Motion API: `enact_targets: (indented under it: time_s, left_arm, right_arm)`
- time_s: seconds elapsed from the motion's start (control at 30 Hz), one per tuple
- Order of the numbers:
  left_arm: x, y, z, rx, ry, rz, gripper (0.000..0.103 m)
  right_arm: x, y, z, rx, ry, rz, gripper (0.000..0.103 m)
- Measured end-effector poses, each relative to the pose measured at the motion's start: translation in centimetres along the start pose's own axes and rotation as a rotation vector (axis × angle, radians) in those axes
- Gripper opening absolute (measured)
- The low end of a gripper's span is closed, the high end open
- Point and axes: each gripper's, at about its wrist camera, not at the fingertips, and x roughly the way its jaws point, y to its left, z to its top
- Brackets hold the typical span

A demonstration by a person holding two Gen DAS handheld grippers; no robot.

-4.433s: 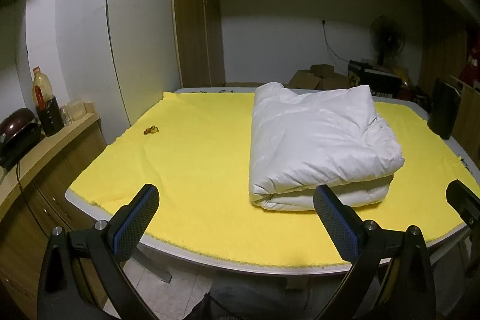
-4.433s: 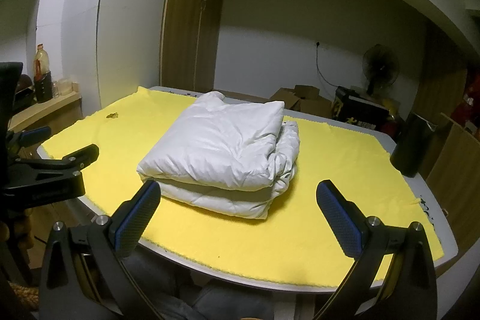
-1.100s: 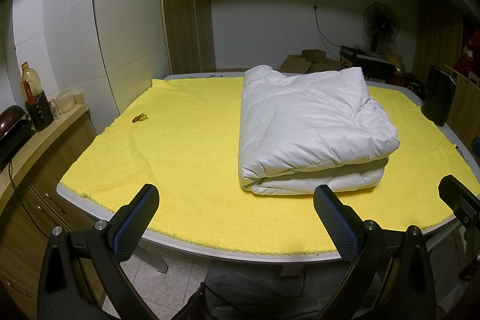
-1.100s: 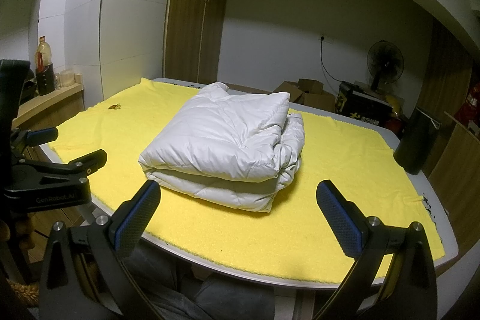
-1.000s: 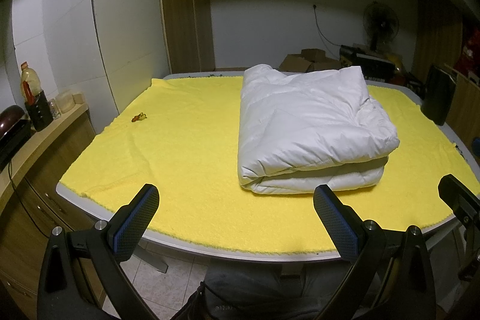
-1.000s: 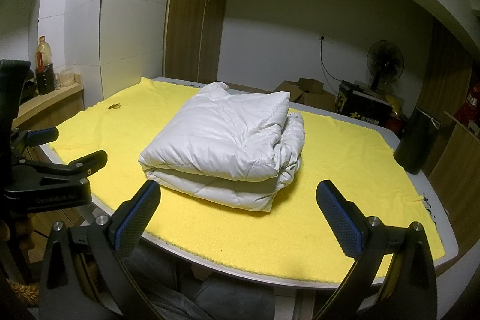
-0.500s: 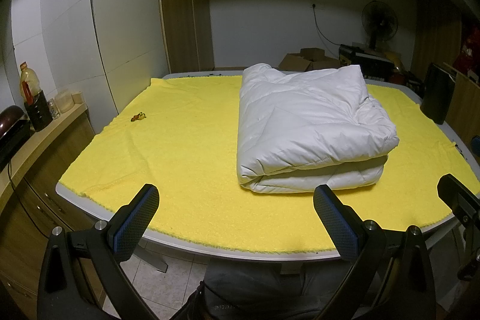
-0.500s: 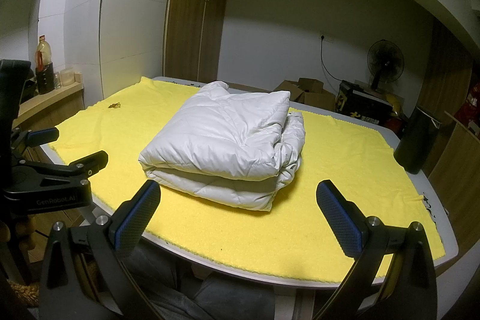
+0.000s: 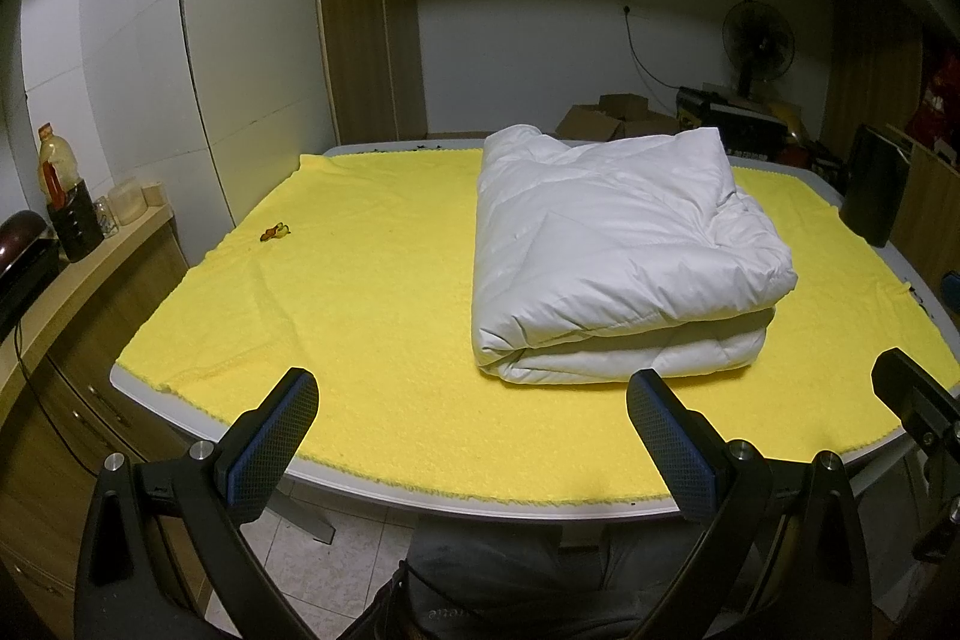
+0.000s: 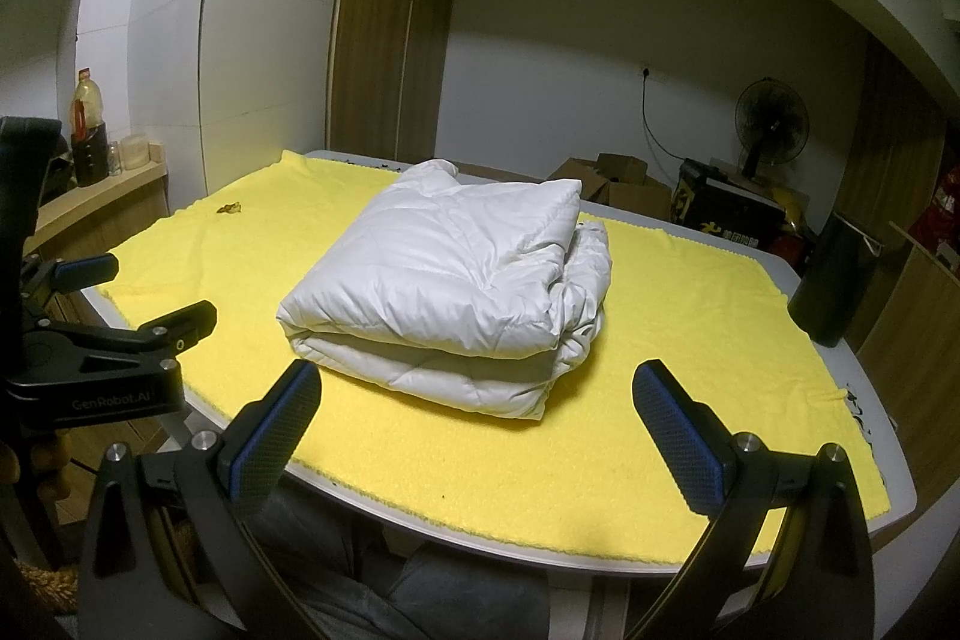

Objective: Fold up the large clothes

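**Holding: one folded garment, two empty grippers**

Item 1, count one: puffy white quilted padded garment point(image 9: 624, 256), folded into a thick rectangular bundle of stacked layers. It lies ahead of my jaws on the yellow terry cloth point(image 9: 372, 316), a little past my left gripper's right finger and ahead of my right gripper's left finger point(image 10: 270, 436). Nothing of mine touches it.

Item 2, count two: my grippers. My left gripper point(image 9: 474, 436) has its blue-padded jaws spread wide with nothing between them. My right gripper point(image 10: 480, 436) is spread just as wide, also empty. Both hang at the near table edge.

Item 3, count one: grey-rimmed table point(image 10: 900, 472), almost wholly covered by the yellow cloth; the rim shows along the near and right edges.

Item 4, count one: small brown-and-yellow scrap point(image 9: 274, 232), far ahead-left of my left jaws, near the cloth's left border.

Item 5, count one: black cylindrical bin point(image 10: 831, 280), beyond my right jaws at the table's right edge.

Open room: bare cloth lies on every side of the bundle, widest to its left.
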Motion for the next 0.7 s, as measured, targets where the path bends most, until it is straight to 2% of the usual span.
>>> enact_targets:
  time_s: [0.7]
  left_arm:
    - [0.09,0.07,0.1,0.001,0.001,-0.002,0.103]
  right_arm:
    - [-0.06,-0.11,0.01,-0.002,0.002,0.003,0.103]
